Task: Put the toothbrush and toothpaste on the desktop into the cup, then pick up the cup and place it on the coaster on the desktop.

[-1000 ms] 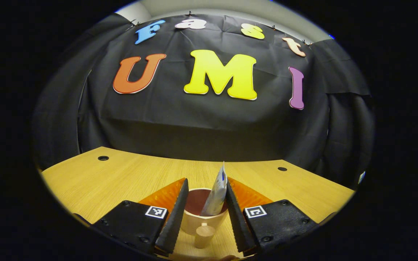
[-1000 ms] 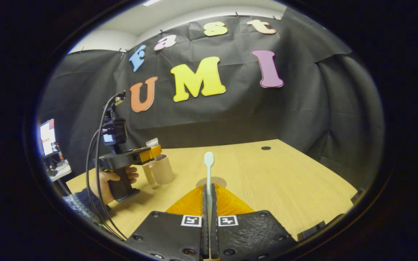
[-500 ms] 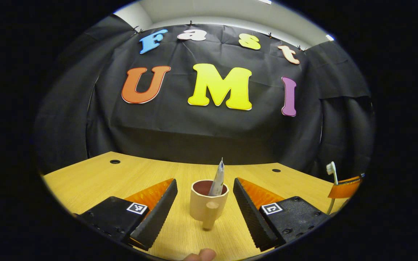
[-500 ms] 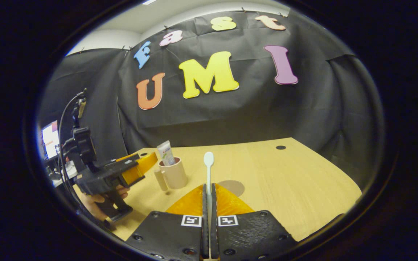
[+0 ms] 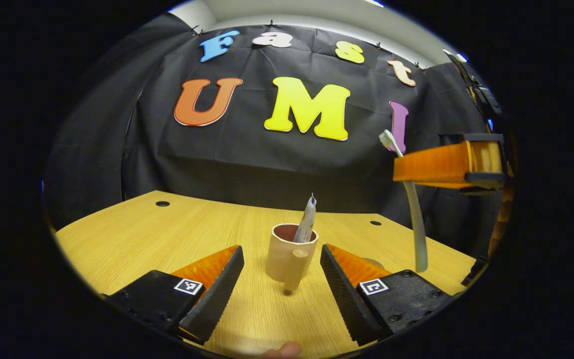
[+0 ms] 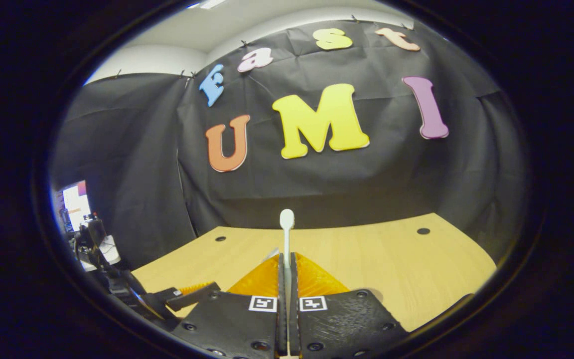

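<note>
— At the lower centre of the left gripper view?
— The left gripper [image 5: 281,279] gapes wide before the beige handled cup [image 5: 290,252] holding a white toothpaste tube [image 5: 307,225], on the wooden table [image 5: 132,239].
— At right?
— The right gripper [image 5: 395,170] clamps the white toothbrush [image 5: 413,214].

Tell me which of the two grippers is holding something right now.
The right gripper: shut on the toothbrush. The left gripper is open, with the cup standing free between its fingers.

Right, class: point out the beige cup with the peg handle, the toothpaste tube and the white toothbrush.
Beige peg-handled cup [image 5: 283,257]: left gripper view, on its outer wall.
Toothpaste tube [image 5: 307,225]: left gripper view, on the part above the rim.
White toothbrush [image 6: 286,219]: right gripper view, on its head.
</note>
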Tool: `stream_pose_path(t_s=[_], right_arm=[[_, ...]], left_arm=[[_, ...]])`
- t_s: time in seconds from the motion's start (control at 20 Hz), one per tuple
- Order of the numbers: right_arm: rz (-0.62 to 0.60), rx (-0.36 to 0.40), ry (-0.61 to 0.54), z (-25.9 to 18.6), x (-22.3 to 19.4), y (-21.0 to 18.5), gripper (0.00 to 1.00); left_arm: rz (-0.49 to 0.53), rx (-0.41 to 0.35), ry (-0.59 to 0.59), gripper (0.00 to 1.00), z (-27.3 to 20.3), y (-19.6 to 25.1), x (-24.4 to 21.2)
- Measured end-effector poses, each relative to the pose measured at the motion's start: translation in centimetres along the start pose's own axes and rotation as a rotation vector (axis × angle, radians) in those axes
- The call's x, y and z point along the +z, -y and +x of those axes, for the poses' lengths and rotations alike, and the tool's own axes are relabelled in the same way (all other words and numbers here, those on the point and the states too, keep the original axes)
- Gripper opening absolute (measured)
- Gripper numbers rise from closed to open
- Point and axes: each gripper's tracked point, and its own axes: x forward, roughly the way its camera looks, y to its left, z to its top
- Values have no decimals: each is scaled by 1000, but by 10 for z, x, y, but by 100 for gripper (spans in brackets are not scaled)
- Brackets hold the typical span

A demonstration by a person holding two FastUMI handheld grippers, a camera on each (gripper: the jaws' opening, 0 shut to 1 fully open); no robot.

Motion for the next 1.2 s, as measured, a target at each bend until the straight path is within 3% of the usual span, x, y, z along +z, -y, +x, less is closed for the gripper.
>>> stream_pose_path(t_s=[0.2,0.5,0.7,0.85,1.05,1.2], right_arm=[[5,32,29,39,24,-27,1],[77,95,-35,95,32,-59,2],[89,73,-28,122,31,-62,2],[27,-18,-75,145,3,-39,2],[15,-37,-87,153,-16,-31,2],[-30,-34,-29,147,-12,-30,2]], left_arm=[[59,58,25,98,-15,-19,20],[21,23,72,98,-37,-26,49],[-22,23,59,98,-32,-37,44],[-19,51,49,98,-32,-49,42],[-58,23,57,98,-33,-45,44],[-59,22,46,97,-30,-44,39]])
